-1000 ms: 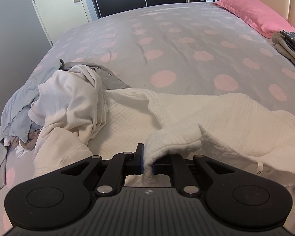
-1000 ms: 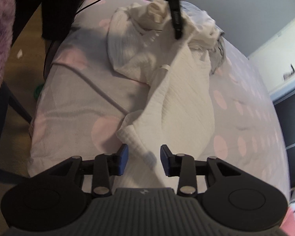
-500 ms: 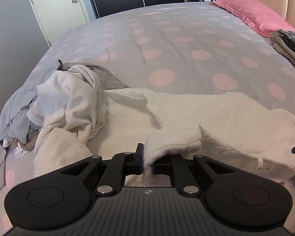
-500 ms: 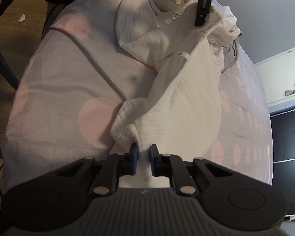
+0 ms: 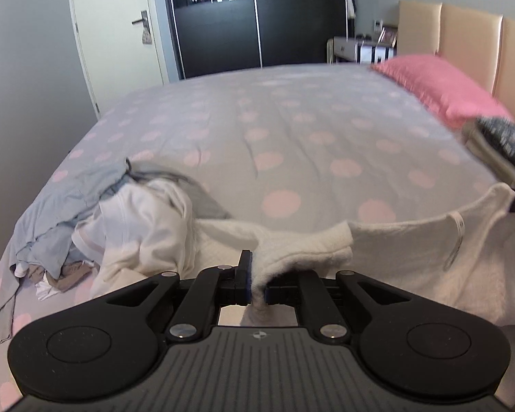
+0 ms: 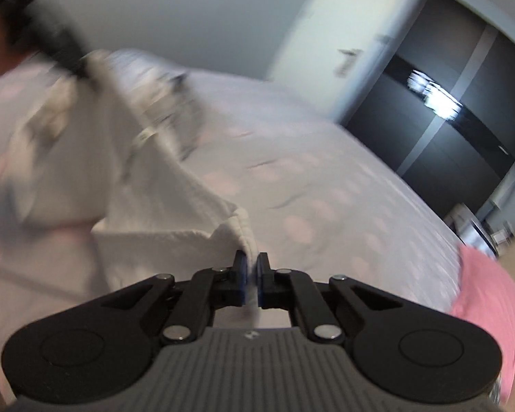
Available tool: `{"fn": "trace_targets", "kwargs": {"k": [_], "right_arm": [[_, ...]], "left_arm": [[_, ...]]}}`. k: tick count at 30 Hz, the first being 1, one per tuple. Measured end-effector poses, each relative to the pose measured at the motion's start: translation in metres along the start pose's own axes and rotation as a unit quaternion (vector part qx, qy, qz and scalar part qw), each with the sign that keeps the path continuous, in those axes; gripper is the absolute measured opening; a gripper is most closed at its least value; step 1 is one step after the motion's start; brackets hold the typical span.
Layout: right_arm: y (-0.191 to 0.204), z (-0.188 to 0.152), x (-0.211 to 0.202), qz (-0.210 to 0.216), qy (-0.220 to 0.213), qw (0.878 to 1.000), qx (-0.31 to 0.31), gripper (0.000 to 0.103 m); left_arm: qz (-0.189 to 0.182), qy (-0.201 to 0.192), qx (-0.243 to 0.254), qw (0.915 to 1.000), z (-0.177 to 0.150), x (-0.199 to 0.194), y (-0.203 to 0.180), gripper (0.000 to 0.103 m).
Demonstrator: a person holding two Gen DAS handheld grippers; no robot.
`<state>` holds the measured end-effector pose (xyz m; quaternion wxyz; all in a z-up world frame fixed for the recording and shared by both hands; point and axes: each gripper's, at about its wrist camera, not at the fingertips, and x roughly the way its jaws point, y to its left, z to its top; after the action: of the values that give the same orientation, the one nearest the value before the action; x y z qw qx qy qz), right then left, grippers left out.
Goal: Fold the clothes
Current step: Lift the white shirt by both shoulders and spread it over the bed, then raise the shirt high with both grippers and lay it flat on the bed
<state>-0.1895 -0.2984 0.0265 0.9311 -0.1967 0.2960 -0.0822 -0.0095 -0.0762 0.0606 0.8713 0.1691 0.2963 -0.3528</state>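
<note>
Left gripper (image 5: pixel 256 283) clenched on thick fold of white textured garment (image 5: pixel 405 257). Right gripper (image 6: pixel 253 279) clenched on another edge of same garment (image 6: pixel 161 206). Garment hangs stretched between both, above near edge of bed (image 5: pixel 292 130). Heap of unfolded clothes (image 5: pixel 96 226) at bed's left edge. Pink pillow (image 5: pixel 439 89) at far right corner. Right wrist view motion-blurred.

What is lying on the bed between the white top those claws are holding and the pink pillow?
In the left wrist view, mostly bare dotted bedspread lies between the white top and the pink pillow. Nearer the pillow sits a dark patterned folded pile.
</note>
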Motion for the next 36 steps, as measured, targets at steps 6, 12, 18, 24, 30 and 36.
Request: {"fn": "trace_targets", "kwargs": {"k": [6, 12, 18, 24, 30, 36], "right_arm": [[-0.035, 0.044, -0.061, -0.129, -0.067, 0.986, 0.078, 0.005], [-0.054, 0.105, -0.148, -0.250, -0.149, 0.953, 0.088, 0.005], [-0.048, 0.146, -0.236, -0.335, -0.225, 0.912, 0.070, 0.005], [-0.026, 0.169, -0.311, -0.383, -0.287, 0.877, 0.036, 0.005], [-0.025, 0.181, -0.371, -0.383, -0.335, 0.860, 0.049, 0.005], [-0.028, 0.187, -0.381, -0.393, -0.351, 0.848, 0.051, 0.005]], "left_arm": [[-0.024, -0.104, 0.003, 0.9943, 0.049, -0.073, -0.012, 0.004], [-0.035, -0.218, 0.023, 0.9751, 0.101, -0.169, -0.031, 0.004], [-0.041, -0.321, 0.041, 0.9453, 0.137, -0.267, -0.045, 0.004], [-0.052, -0.410, 0.049, 0.9095, 0.140, -0.351, -0.054, 0.004], [-0.078, -0.455, 0.053, 0.8853, 0.148, -0.393, -0.055, 0.004], [-0.105, -0.462, 0.051, 0.8790, 0.158, -0.395, -0.051, 0.004]]}}
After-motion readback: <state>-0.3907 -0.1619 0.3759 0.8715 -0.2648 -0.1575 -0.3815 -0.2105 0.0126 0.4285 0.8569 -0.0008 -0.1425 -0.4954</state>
